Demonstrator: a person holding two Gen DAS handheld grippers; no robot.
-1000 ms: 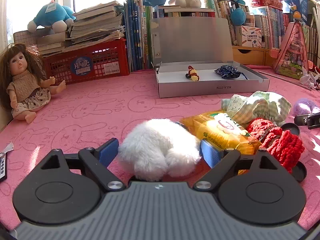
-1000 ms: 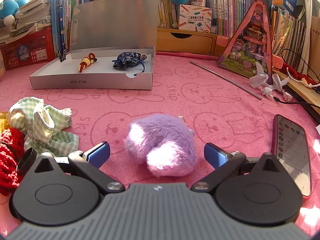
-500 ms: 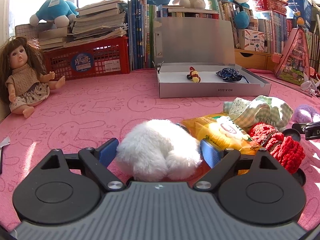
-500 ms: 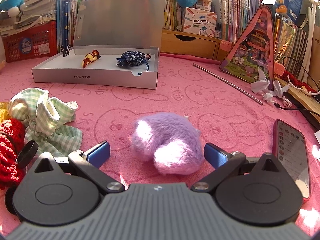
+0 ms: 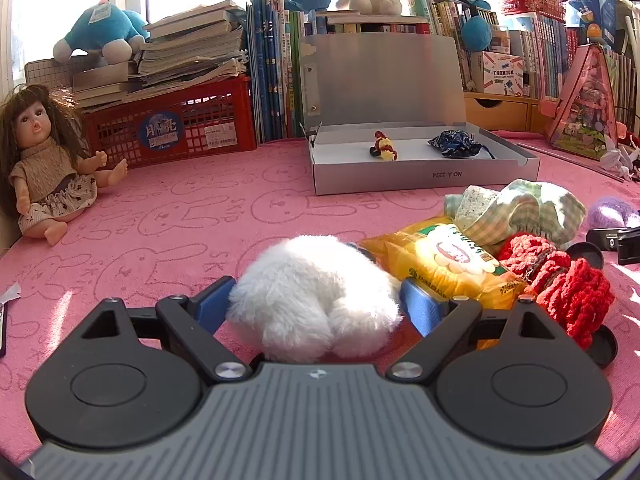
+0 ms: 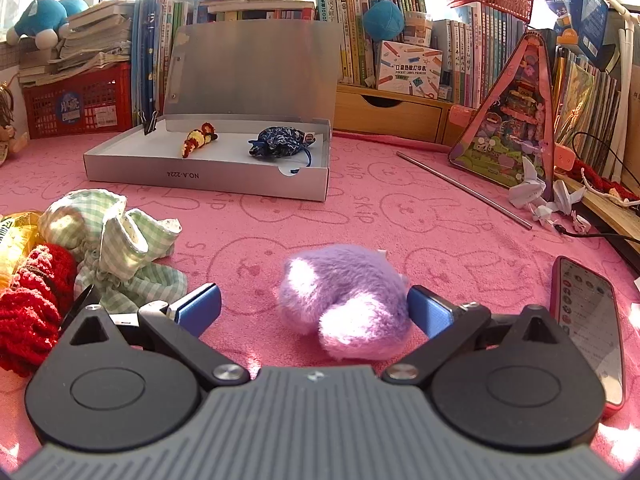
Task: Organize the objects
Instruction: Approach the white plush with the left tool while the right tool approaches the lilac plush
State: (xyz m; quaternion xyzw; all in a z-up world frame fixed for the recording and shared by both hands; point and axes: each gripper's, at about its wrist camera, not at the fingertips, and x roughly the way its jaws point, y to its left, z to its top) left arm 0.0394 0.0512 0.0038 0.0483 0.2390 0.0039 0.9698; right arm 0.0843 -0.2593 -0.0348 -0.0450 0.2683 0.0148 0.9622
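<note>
The left gripper (image 5: 314,306) has its jaws spread wide around a white fluffy toy (image 5: 316,300) that lies on the pink rabbit-print cloth (image 5: 160,224); the blue pads (image 5: 211,307) sit right against the fur on both sides, though whether they truly press it is hard to judge. The right gripper (image 6: 314,312) is also spread wide, around a purple fluffy toy (image 6: 344,300); its right-hand pad meets the fur, its left-hand pad stands clear with bare cloth between. Both grippers point forward and slightly downward, low over the cloth. Farther back, an open silver box (image 6: 208,178) with its lid standing upright holds a small red and yellow knitted piece (image 6: 196,140) and a dark blue fabric bundle (image 6: 280,142), apart from each other. Between the two toys lie a yellow snack bag (image 5: 444,264), a green checked cloth (image 6: 116,236) and red yarn (image 5: 560,280); a phone (image 6: 588,324) rests just right of the right gripper.
</note>
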